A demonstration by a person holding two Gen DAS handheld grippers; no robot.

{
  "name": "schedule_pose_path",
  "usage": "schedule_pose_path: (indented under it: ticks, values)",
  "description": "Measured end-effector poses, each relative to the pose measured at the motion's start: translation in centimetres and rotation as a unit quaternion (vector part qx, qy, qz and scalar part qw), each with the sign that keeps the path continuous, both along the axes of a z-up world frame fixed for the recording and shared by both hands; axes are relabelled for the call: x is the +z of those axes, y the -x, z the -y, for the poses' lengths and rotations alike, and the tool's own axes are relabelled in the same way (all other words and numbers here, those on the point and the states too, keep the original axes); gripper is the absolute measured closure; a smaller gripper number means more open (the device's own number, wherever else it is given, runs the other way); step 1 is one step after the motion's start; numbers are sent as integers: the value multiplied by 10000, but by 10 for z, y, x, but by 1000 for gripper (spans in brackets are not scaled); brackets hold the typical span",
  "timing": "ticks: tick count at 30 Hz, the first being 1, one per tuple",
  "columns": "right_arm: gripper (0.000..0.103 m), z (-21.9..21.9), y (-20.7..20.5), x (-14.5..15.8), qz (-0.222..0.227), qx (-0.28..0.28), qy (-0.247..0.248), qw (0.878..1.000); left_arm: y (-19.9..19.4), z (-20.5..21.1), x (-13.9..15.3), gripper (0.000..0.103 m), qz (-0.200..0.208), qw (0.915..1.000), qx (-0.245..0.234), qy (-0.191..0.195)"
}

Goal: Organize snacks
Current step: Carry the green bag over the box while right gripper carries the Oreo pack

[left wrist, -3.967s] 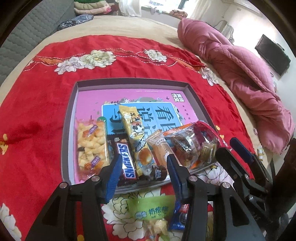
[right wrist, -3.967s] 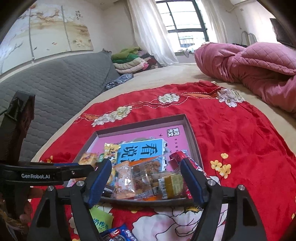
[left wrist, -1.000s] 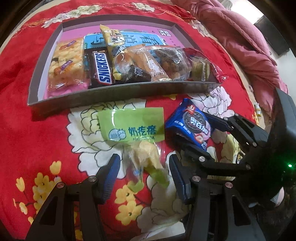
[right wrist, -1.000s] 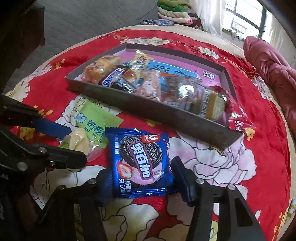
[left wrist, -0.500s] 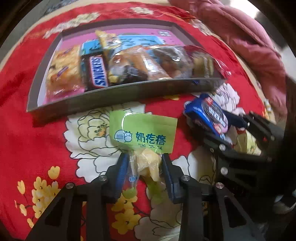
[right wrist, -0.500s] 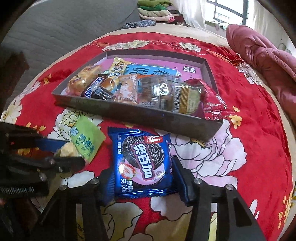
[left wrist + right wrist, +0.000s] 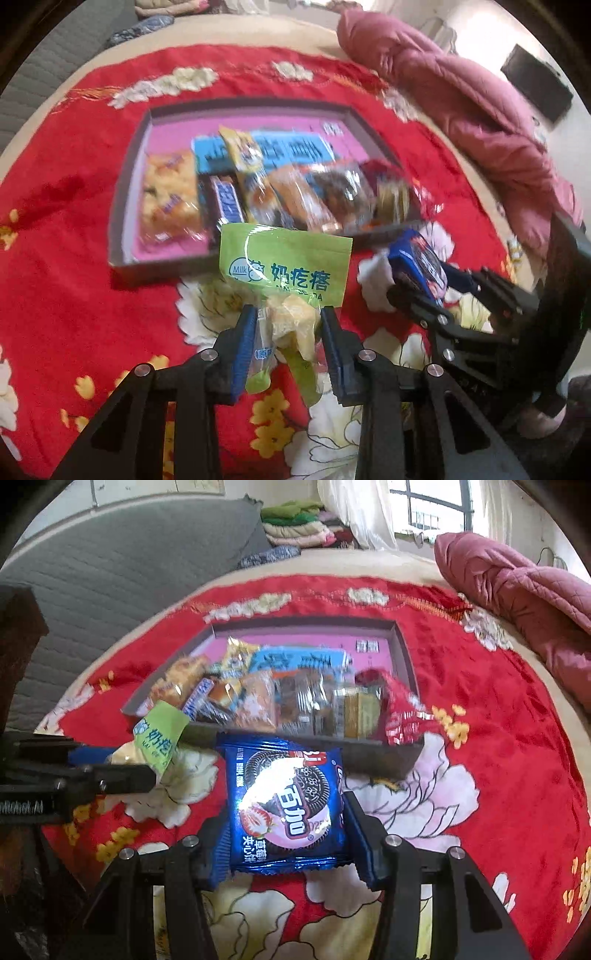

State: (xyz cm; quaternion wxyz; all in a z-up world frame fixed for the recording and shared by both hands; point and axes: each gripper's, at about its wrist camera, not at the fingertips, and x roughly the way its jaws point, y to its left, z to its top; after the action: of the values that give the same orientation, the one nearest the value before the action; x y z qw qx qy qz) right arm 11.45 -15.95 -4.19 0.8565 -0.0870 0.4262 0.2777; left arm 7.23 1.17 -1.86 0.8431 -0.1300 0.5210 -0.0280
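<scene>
The left gripper (image 7: 289,332) is closing, its blue pads pressing the clear lower part of the green milk-candy bag (image 7: 286,271), which hangs lifted above the red floral cloth (image 7: 66,295). Just to its right, the right gripper (image 7: 284,834) is clamped on the sides of the blue sandwich-cookie packet (image 7: 286,805), also raised off the cloth. Beyond both lies the grey tray (image 7: 125,177) with a pink floor, its near half filled with a row of snacks, a Snickers bar (image 7: 225,201) among them. Farther right, a pink quilt (image 7: 465,103) is heaped on the bed.
</scene>
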Motion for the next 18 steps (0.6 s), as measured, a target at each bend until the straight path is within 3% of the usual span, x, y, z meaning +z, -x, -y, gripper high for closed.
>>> schedule_pose_path:
  ticks: [8,18]
  values:
    - [50,-6,-5,23,354,-165,-283,9988,-8,-21,17,67,212,9994,288,35]
    - [50,-21,-19,36,467,-311,-521,9971,-29,-39,30,67,430,9974,571,45]
